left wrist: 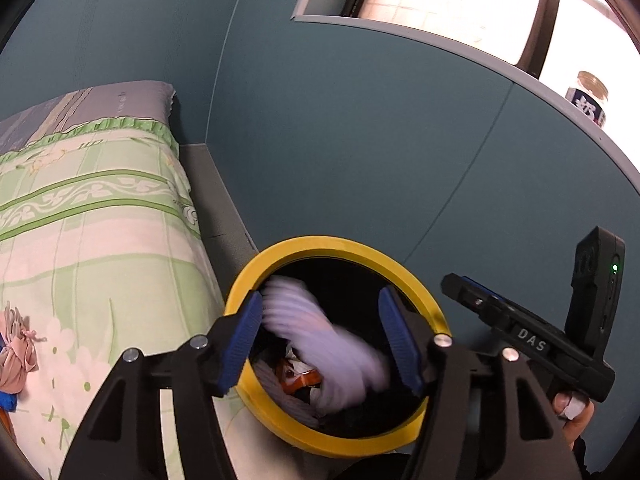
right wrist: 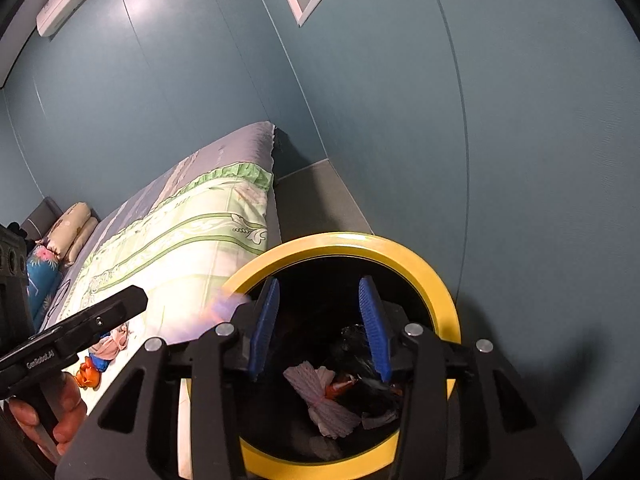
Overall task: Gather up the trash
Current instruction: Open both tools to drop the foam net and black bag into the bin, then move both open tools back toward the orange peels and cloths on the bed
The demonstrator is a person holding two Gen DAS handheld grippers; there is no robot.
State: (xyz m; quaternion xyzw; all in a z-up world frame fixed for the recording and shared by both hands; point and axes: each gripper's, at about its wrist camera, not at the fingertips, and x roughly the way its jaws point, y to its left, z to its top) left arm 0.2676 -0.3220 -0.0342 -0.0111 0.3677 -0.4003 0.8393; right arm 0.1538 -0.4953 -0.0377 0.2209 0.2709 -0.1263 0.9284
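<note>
Blurred, seemingly loose tissue (left wrist: pixel 324 344) between spread left gripper (left wrist: pixel 320 340) jaws, over bin (left wrist: pixel 344 246).

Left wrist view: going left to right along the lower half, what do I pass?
Pink cloth bundle on the bed → green floral bedspread → yellow-rimmed trash bin with the blurred pale paper dropping in → the other hand-held gripper, seen side-on.

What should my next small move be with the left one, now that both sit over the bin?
Probably lift the left gripper clear and swing it back toward the bed. Its fingers are spread, and the pale paper wad between them is motion-blurred above the yellow-rimmed bin, apparently dropping in. Small colourful items lie on the bedspread, likely next.
</note>
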